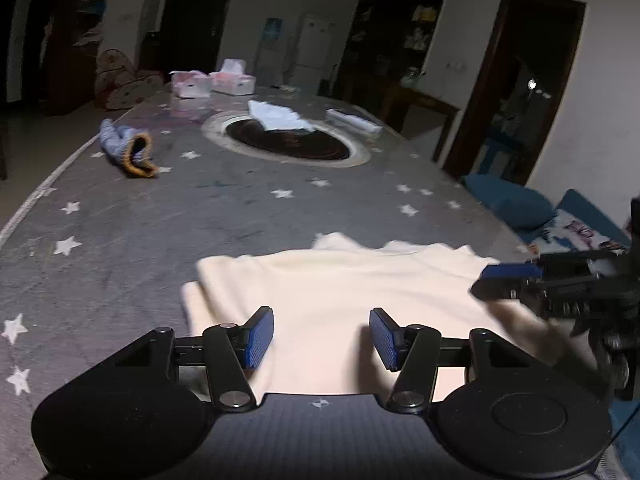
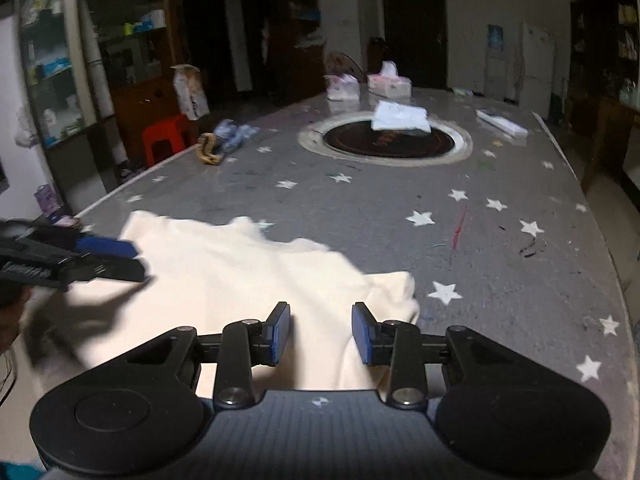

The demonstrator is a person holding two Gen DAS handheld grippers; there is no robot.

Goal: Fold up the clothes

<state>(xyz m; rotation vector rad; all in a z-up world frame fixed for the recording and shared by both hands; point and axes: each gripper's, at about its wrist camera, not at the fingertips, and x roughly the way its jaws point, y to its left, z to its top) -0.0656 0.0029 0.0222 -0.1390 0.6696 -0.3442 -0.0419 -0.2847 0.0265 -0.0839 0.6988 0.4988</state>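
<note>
Star-printed grey surface [image 1: 140, 220] carries a cream garment [image 1: 340, 292] at 12 o'clock beneath both released grippers: left fingers [image 1: 260, 338] and right fingers [image 2: 280, 334] spread, empty.

Left wrist view: sits low behind the left gripper [image 1: 321, 338], close over the cream garment [image 1: 340, 292], looking forward across the grey star-print table [image 1: 160, 220]; right gripper [image 1: 506, 280] enters at 3 o'clock. Right wrist view: same low, near stance behind the right gripper [image 2: 321, 334]; left gripper [image 2: 108, 258] enters at 9 o'clock. Shared: garment, tabletop, round dark inset [image 1: 286, 142] [image 2: 388, 140] at 12 o'clock, tissue boxes [image 1: 212, 82] [image 2: 368, 86] at the far edge.
</note>
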